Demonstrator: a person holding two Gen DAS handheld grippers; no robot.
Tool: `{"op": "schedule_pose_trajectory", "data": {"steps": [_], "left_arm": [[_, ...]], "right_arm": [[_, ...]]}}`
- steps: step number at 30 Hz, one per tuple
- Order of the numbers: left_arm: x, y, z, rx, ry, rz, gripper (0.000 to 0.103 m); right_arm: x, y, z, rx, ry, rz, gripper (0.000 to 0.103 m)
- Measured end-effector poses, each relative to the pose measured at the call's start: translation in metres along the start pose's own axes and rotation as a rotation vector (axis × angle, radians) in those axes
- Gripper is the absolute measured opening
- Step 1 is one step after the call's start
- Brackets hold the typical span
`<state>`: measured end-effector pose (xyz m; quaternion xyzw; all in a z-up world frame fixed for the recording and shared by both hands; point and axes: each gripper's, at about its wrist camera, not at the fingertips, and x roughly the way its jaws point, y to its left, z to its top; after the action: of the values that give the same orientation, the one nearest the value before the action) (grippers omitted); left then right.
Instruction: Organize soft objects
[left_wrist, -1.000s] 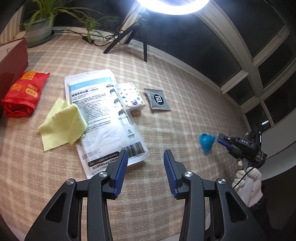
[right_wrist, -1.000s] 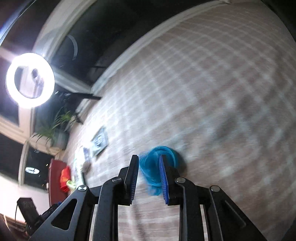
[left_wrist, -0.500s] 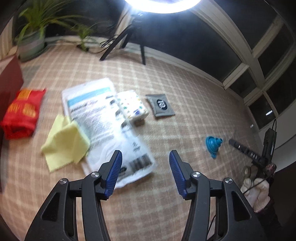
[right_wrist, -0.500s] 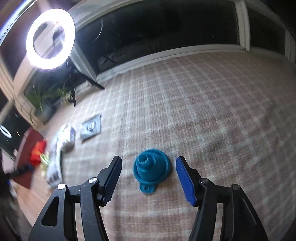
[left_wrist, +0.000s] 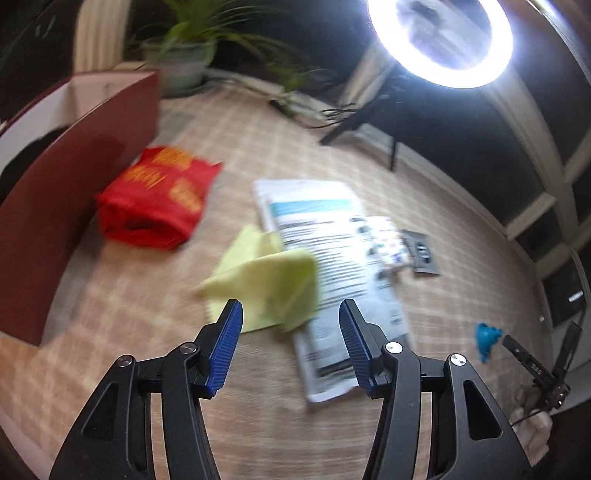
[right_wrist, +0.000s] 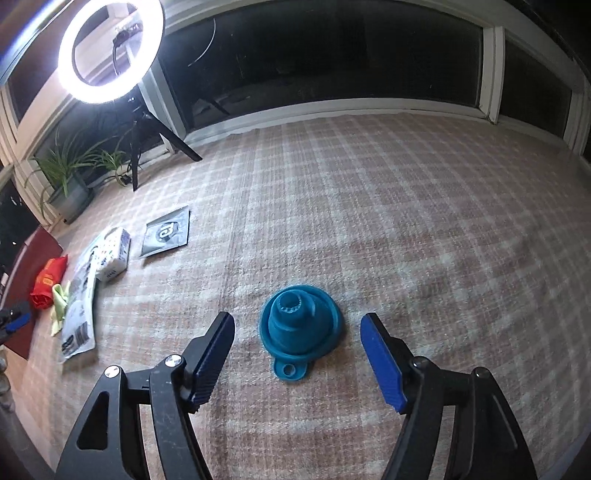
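My left gripper (left_wrist: 291, 334) is open and empty, just short of a folded yellow cloth (left_wrist: 266, 284) on the plaid carpet. A red fabric bag (left_wrist: 155, 199) lies to its left, next to a dark red box (left_wrist: 66, 184). A large white printed packet (left_wrist: 332, 254) lies right of the cloth, with a small tissue pack (left_wrist: 391, 243) and a grey sachet (left_wrist: 423, 253) beyond. My right gripper (right_wrist: 297, 341) is open, its jaws on either side of a blue silicone funnel (right_wrist: 299, 325) that rests on the carpet. The left view is blurred.
A ring light on a tripod (right_wrist: 110, 51) stands by the window wall, with a potted plant (right_wrist: 70, 177) beside it. The red box wall (left_wrist: 66, 184) rises at the left. The funnel (left_wrist: 485, 338) and the right gripper's body (left_wrist: 535, 369) show at the far right of the left view.
My left gripper swung left toward the yellow cloth and opened wider. My right gripper let go of the blue funnel, which now sits on the carpet, and opened wide.
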<state>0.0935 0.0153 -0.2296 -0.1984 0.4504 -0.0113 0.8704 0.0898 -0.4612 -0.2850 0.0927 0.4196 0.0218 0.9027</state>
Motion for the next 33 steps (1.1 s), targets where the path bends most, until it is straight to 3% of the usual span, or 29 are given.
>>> {"op": "schedule_pose_trajectory", "data": {"steps": [8, 12, 26, 33], "left_arm": [[0.028, 0.003, -0.004, 0.024, 0.020, 0.050, 0.054], [0.041, -0.010, -0.001, 0.053, 0.012, 0.070, 0.065], [0.072, -0.009, 0.016, 0.064, -0.014, 0.215, 0.066], [0.077, 0.003, 0.020, 0.021, -0.012, 0.213, 0.066]], "right_arm": [[0.016, 0.007, -0.010, -0.003, 0.002, -0.031, 0.073], [0.022, 0.009, -0.010, -0.024, 0.006, -0.058, 0.075], [0.058, 0.011, 0.003, -0.104, 0.053, -0.116, 0.078], [0.061, 0.008, 0.005, -0.105, 0.070, -0.115, 0.078]]}}
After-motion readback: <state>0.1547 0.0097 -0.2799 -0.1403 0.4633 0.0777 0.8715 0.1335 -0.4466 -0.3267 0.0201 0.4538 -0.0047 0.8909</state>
